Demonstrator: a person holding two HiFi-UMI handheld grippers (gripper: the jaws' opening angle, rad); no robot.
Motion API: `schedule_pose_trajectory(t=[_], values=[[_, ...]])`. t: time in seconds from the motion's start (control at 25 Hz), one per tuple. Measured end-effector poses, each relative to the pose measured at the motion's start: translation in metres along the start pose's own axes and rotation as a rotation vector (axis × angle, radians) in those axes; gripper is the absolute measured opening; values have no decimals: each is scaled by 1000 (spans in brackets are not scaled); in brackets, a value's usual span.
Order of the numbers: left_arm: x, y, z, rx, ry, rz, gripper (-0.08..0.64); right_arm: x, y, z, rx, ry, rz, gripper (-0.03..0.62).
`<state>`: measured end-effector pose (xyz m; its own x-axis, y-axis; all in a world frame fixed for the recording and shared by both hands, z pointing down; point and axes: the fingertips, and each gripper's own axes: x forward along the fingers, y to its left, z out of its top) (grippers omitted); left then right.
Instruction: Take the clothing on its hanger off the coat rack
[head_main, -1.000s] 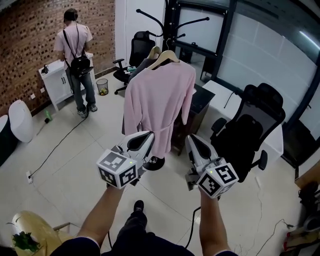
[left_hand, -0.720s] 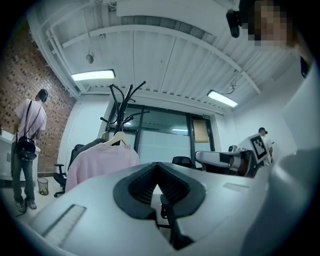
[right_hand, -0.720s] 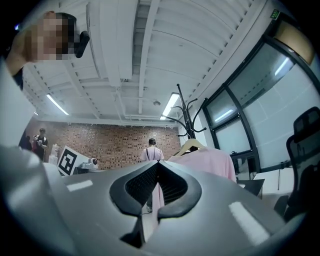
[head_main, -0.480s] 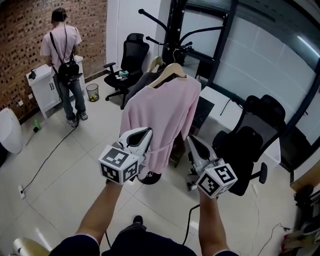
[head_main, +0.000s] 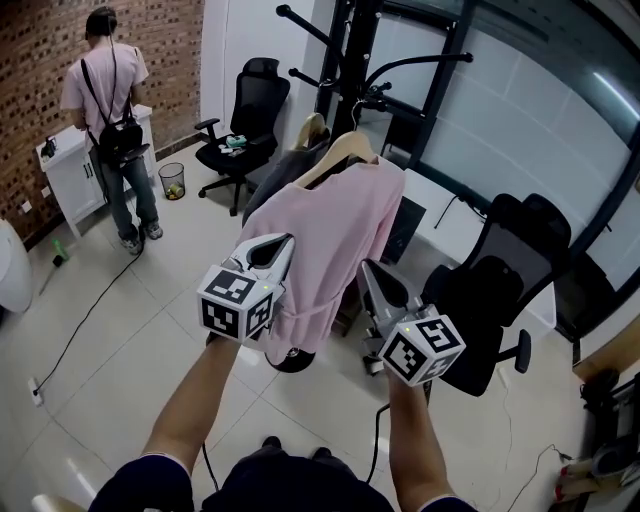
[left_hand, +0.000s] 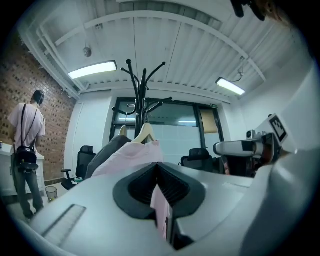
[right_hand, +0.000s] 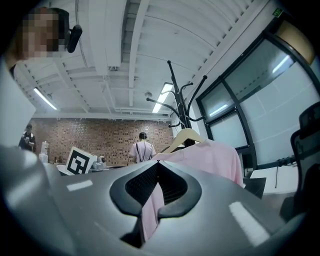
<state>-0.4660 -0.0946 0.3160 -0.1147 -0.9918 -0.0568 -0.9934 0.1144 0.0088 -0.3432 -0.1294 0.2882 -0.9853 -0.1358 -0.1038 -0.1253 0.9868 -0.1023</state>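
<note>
1. Head view: pink garment (head_main: 325, 235) hangs on a wooden hanger (head_main: 335, 155) from the coat rack (head_main: 312, 28).
2. Left gripper (head_main: 283, 242) and right gripper (head_main: 366, 268) hover near it, jaws closed, holding nothing.
3. Likely light, floppy cloth; grip the stiff hanger near its hook.

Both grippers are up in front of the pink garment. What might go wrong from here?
1. The left gripper and right gripper are shut; they must open before gripping the hanger.
2. A grey garment hangs just behind on the same rack and may snag.
3. The chair stands close on the right; the pink garment might catch it.
</note>
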Motion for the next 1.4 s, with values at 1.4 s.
schedule_pose_trajectory(t=[1.4], values=[[116, 50, -15, 384, 442, 57, 84, -23, -44, 7, 93, -37, 33, 2]])
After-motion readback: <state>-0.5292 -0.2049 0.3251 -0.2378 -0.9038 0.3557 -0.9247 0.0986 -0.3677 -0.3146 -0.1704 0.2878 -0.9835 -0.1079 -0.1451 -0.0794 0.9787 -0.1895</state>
